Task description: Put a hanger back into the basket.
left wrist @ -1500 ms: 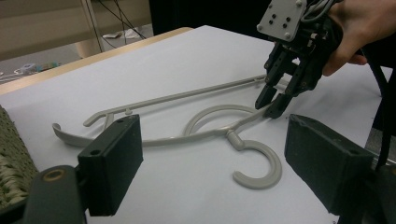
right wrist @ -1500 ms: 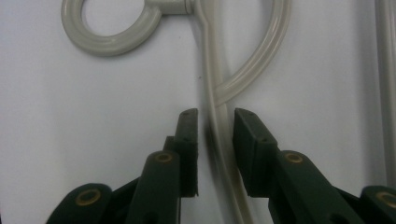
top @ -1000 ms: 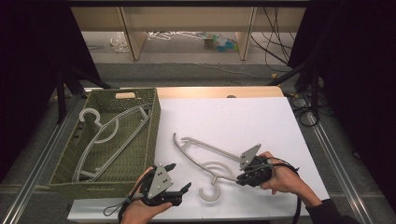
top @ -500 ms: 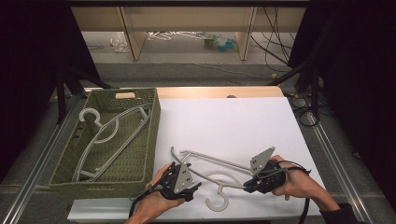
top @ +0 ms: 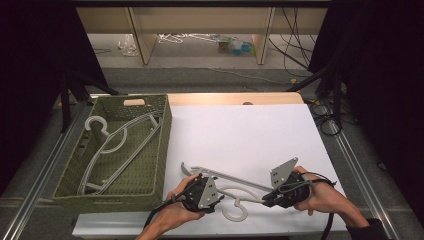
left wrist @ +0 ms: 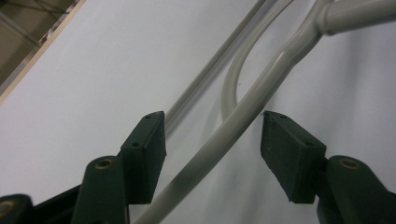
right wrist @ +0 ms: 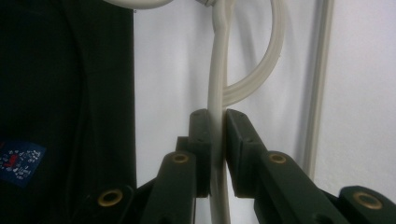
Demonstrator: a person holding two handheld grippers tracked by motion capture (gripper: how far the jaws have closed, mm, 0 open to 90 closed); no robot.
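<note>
A green woven basket (top: 159, 150) stands at the left edge of the white surface (top: 250, 135), its long side touching the sheet; one cut-out handle (top: 135, 102) shows in its far wall; a pale grey hanger (top: 112, 145) lies inside it, hook toward the far left corner; a wooden strip (top: 235, 98) borders the far edge of the surface; beyond it, on the floor, stand wooden panels (top: 141, 37); loose pale hangers (top: 182, 37) and black cables (top: 295, 40) lie there.
</note>
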